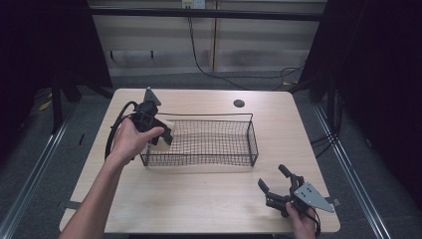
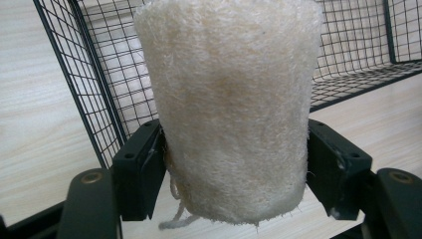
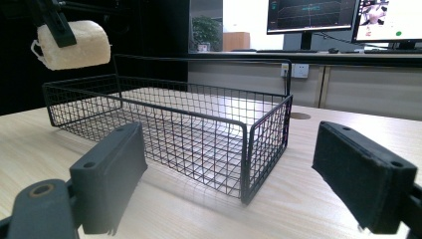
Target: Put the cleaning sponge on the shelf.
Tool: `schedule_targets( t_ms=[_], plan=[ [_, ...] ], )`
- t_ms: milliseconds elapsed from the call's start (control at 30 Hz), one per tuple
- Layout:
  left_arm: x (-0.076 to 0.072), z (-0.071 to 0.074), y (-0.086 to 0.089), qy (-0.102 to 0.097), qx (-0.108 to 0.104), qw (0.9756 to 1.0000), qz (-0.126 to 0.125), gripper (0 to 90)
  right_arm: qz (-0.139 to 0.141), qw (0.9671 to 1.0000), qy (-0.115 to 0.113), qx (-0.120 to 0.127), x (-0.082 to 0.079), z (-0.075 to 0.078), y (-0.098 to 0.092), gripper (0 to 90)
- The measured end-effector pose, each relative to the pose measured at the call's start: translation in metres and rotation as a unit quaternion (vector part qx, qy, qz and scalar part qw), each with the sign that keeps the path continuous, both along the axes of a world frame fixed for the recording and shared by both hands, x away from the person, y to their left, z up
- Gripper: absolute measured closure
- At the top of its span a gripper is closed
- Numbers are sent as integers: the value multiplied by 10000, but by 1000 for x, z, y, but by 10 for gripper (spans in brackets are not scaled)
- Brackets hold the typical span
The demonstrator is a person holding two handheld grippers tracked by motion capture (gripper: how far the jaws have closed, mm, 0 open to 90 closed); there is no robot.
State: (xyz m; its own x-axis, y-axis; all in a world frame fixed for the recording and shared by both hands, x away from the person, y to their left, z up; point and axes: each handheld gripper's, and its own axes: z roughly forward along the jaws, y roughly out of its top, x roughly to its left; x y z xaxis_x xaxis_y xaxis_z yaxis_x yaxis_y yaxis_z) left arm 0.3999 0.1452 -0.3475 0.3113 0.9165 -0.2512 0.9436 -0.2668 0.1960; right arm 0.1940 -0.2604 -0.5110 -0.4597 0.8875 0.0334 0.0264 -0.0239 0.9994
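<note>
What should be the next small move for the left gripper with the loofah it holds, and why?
Probably lower it a little into the wire basket and then open. The left gripper is shut on the loofah, which hangs above the basket's left end, with nothing seen inside below it. The right gripper rests open on the table, clear of the path.

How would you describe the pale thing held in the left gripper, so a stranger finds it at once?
Start at the black wire basket in the middle of the wooden table. Above its left end, the left gripper is shut on a loofah sponge. It is the one pale, fuzzy, rounded thing among black metal.
</note>
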Motion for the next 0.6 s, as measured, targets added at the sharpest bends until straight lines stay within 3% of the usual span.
schedule_targets(
  t_ms=[167, 600],
  plan=[
    [5, -5, -1, 114, 46, 9999, 18, 309, 0, 10000, -6, -6, 0, 0, 0, 128],
    [15, -16, 0, 181, 168, 9996, 117, 309, -5, 10000, 2, 1, 0, 0, 0, 128]
  ],
)
